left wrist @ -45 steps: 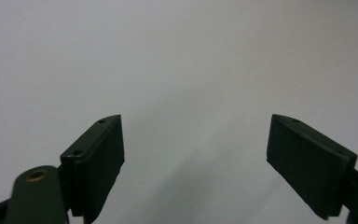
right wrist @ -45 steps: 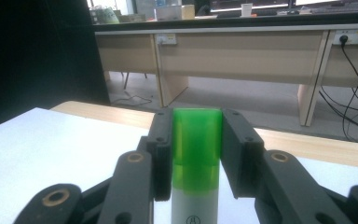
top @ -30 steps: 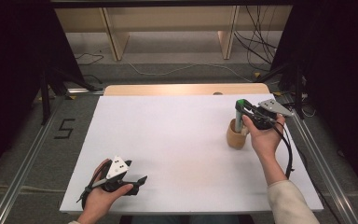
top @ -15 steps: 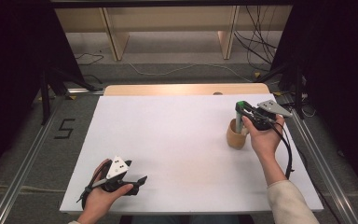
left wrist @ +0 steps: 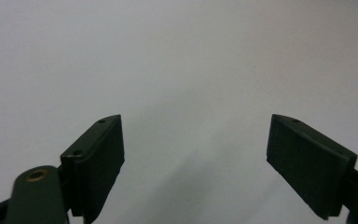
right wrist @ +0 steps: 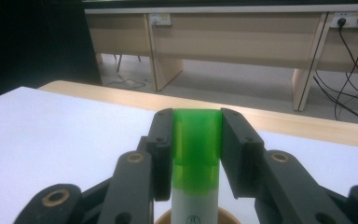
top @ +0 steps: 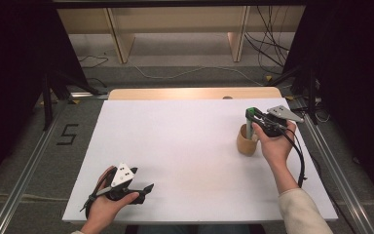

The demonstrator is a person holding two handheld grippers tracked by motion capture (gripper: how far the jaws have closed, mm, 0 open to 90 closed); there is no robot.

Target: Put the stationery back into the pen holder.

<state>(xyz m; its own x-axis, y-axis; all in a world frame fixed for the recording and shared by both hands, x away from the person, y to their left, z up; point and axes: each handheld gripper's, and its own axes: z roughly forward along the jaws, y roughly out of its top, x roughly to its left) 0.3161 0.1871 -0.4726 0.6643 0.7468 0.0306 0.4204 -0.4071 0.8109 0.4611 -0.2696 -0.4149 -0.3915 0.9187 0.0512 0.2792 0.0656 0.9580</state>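
A marker with a green cap (right wrist: 197, 144) and a pale barrel stands upright in a small tan wooden cup (top: 246, 143) on the right of the white table (top: 190, 141). My right gripper (right wrist: 197, 135) is shut on the green cap, one black pad on each side; from above, the right gripper (top: 251, 116) sits over the cup in the person's right hand. At the near left of the table my left gripper (top: 148, 187) lies low in the left hand. In its own view the left gripper (left wrist: 196, 158) stands open above bare white surface, nothing between the jaws.
A wooden strip (top: 195, 93) borders the table's far edge. Beyond it stand pale shelf units (right wrist: 233, 42) and loose black cables (right wrist: 354, 65) on the floor. Metal rails (top: 24, 170) run along both sides of the table.
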